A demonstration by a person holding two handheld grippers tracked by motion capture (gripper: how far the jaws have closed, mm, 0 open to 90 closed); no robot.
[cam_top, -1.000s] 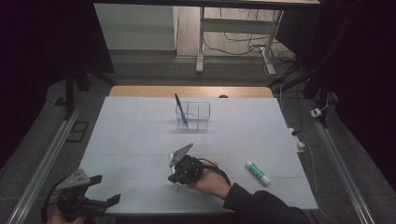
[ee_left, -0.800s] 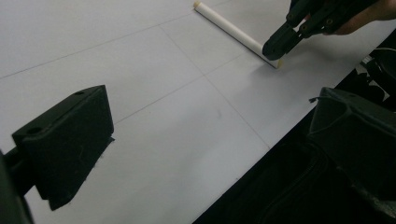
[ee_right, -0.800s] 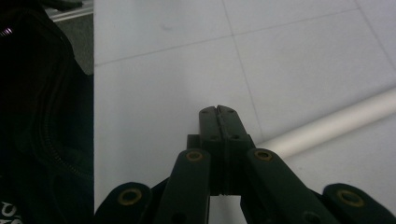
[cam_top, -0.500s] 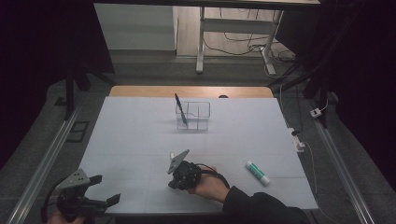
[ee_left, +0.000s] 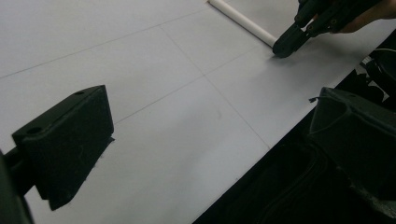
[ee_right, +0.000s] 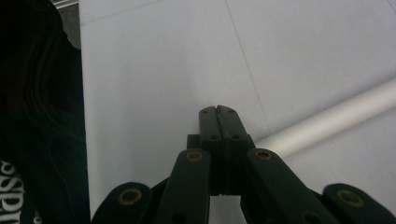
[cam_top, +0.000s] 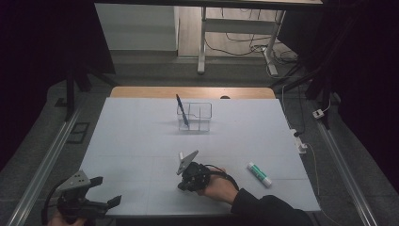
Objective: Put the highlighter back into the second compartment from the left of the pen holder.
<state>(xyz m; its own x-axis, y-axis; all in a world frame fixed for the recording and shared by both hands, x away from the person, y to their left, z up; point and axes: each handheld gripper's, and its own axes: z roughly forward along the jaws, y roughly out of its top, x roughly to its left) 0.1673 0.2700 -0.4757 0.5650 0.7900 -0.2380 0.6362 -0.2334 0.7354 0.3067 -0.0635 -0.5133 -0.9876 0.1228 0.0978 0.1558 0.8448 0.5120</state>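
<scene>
High view, near to far: left gripper (cam_top: pixel 96 195), fingers spread and empty, at lower left off the worktop (cam_top: pixel 141 141) edge; right gripper (cam_top: pixel 188 176), fingers pressed together, at lower centre; glue stick (cam_top: pixel 259 174) lying just right of it; clear organiser (cam_top: pixel 195 117) holding a blue pen (cam_top: pixel 182 112) at upper centre.

Black right tool (ee_right: pixel 218 114) with brass-ringed screws, grey three-cornered plate, dark sleeve (cam_top: pixel 263 209) bearing white lettering.
</scene>
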